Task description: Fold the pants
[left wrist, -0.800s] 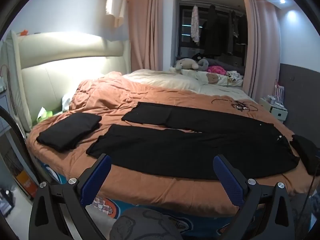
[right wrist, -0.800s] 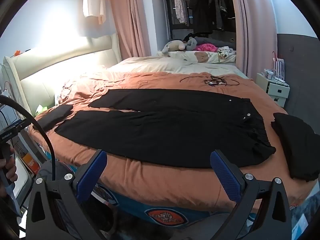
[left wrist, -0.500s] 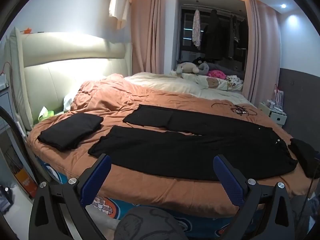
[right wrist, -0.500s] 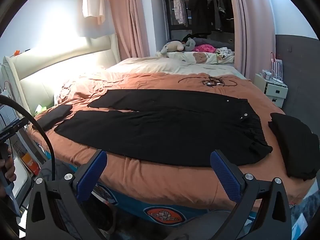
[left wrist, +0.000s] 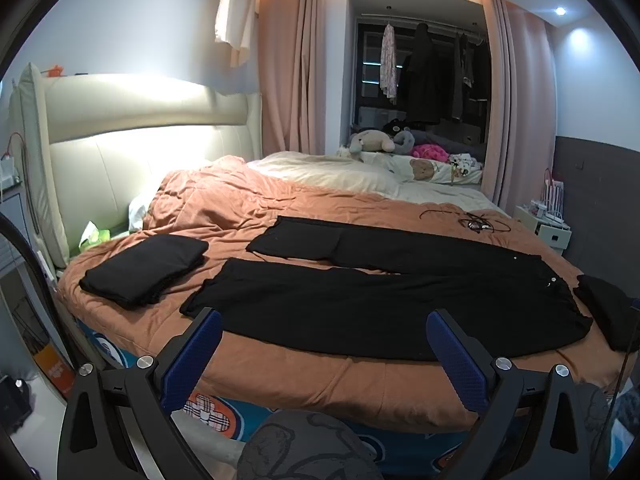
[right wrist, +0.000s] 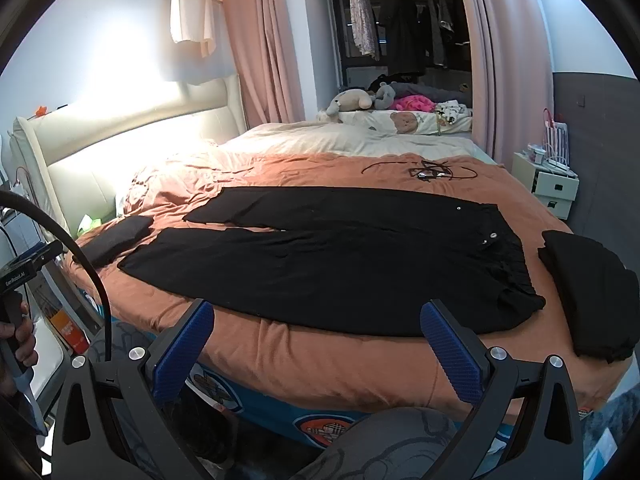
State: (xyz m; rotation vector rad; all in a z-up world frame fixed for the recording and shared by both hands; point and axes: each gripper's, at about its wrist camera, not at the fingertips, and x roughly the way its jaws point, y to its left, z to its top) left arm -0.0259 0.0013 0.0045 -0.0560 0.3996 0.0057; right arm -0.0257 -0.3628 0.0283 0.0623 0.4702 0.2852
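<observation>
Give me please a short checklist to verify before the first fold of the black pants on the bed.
1. Left gripper jaws open, nothing between: ok.
2. Right gripper jaws open, nothing between: ok.
3. Black pants lie flat, both legs spread apart: ok.
4. Folded black garments clear of the pants: ok.
5. Black cable off the pants: ok.
6. Grippers touch the pants: not ok, both short of the bed.
</observation>
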